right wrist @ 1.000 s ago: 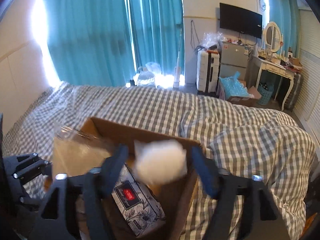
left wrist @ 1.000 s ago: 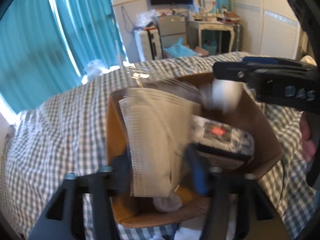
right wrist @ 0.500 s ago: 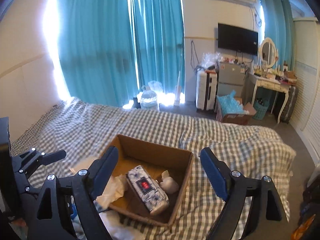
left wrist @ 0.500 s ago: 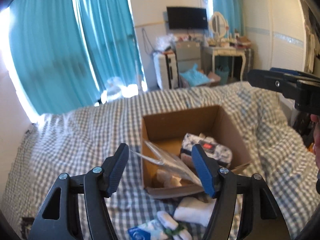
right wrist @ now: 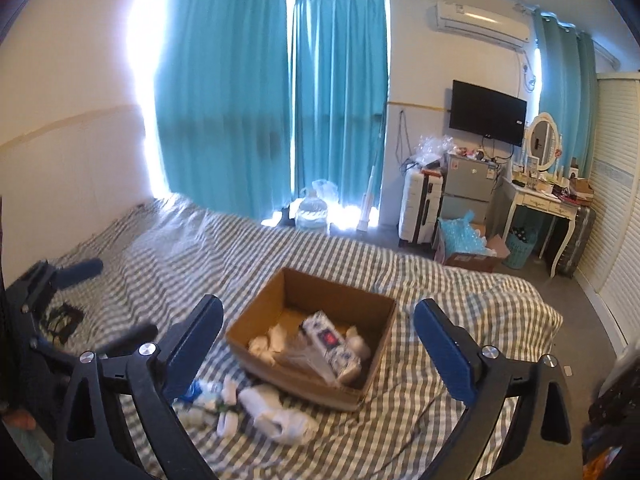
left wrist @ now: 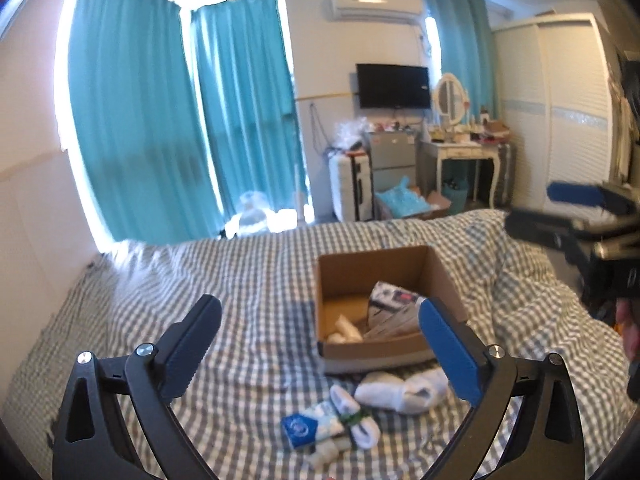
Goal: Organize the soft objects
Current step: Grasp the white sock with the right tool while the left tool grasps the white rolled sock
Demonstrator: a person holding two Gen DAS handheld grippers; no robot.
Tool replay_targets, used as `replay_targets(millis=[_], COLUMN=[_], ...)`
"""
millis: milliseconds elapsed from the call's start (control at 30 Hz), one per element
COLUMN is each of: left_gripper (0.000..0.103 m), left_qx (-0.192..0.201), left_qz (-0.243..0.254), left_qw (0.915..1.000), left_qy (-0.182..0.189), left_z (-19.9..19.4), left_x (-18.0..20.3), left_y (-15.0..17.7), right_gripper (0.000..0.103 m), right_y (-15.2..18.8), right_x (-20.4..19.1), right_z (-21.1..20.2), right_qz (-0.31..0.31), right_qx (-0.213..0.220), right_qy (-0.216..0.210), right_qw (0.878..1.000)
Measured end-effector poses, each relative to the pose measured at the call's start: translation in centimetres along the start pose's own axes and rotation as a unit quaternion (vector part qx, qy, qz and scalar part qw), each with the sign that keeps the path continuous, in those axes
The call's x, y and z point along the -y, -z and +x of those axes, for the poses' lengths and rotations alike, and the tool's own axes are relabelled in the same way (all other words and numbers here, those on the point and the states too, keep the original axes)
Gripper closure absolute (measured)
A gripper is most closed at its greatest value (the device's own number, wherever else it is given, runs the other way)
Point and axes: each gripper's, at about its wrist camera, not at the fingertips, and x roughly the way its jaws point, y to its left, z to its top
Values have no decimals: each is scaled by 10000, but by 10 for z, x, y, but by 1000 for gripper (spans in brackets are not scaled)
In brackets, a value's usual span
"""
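Note:
A brown cardboard box [left wrist: 448,280] [right wrist: 344,392] sits on the checked bed. It holds a patterned tissue pack [left wrist: 390,300] [right wrist: 330,340], a clear plastic packet and white soft items. White socks [left wrist: 396,394] [right wrist: 276,410] and a blue-labelled sock bundle [left wrist: 320,426] lie on the bed in front of the box. My left gripper [left wrist: 318,344] is open and empty, held high and back from the box. My right gripper [right wrist: 318,344] is open and empty, also well above and behind the box.
The grey-and-white checked bed cover [left wrist: 240,280] spreads all around the box. Teal curtains [right wrist: 240,100], a suitcase [right wrist: 420,208], a small fridge, a dressing table [right wrist: 540,208] and a wardrobe stand beyond the bed's far edge.
Both grippers have pulled up and back from the box. The white soft item held by the right gripper and the packet at the left gripper now lie in the box.

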Motion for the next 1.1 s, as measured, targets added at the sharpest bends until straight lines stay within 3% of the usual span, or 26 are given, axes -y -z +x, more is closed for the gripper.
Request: replay_targets(millis=[200, 400, 533, 733, 800, 967, 1100], left_gripper=[2, 2, 3, 5, 24, 28, 42], left_qx=[-312, -814, -1274, -1885, -2045, -2246, -2474], left_qz=[-290, -557, -631, -559, -606, -736, -669], left_qw=[9991, 9951, 9897, 9801, 9765, 9716, 9666], left_qy=[-55, -59, -184, -259, -293, -90, 91], left_z=[16, 54, 83, 110, 116, 119, 127], left_x=[-5, -6, -6, 1, -1, 0, 10], left_y=[42, 91, 129, 172, 177, 183, 188], right_gripper=[6, 6, 6, 6, 6, 6, 6], right_y=[38, 100, 142, 183, 194, 209, 210], right_x=[-18, -24, -24, -30, -30, -29, -26], right_z=[2, 41, 77, 108, 116, 131, 132], right_qz=[-147, -86, 83, 0, 37, 18, 140], right_qx=[-370, -868, -1301, -1594, -1661, -1858, -1881], right_qy=[-93, -185, -235, -115, -213, -281, -399], right_qw=[9992, 9960, 9912, 9872, 9859, 9822, 9812])
